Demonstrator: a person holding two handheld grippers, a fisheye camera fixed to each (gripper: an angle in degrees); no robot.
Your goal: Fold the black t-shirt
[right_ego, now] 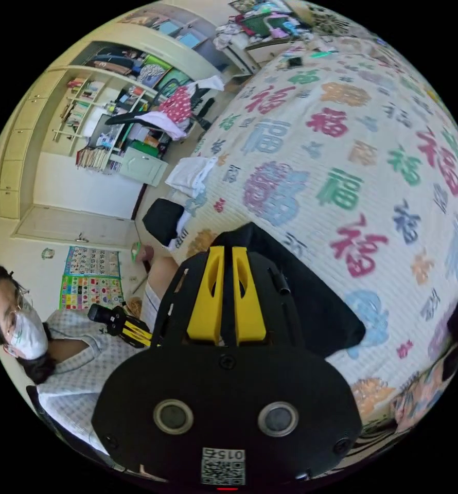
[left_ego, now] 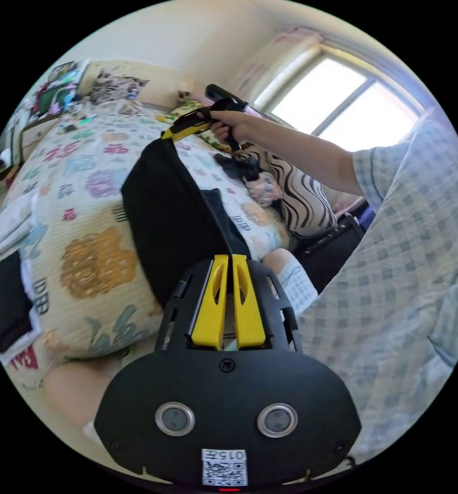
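my left tool (left_ego: 228,257) at t-shirt (left_ego: 162,221) near edge | my right tool (left_ego: 170,135) at its far edge | t-shirt on bed (left_ego: 80,206) | pillows (left_ego: 296,195) beside it | shelves (right_ego: 100,108) beyond bed

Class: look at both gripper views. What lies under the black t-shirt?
The black t-shirt rests on a patterned bedspread, with one edge lifted by the left gripper and right gripper. What the bedspread shows beneath the shirt is covered.

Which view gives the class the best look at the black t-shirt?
The left gripper view: the black t-shirt stretches over the bed between the left gripper and right gripper. The right gripper view shows just a corner of it beyond that gripper.
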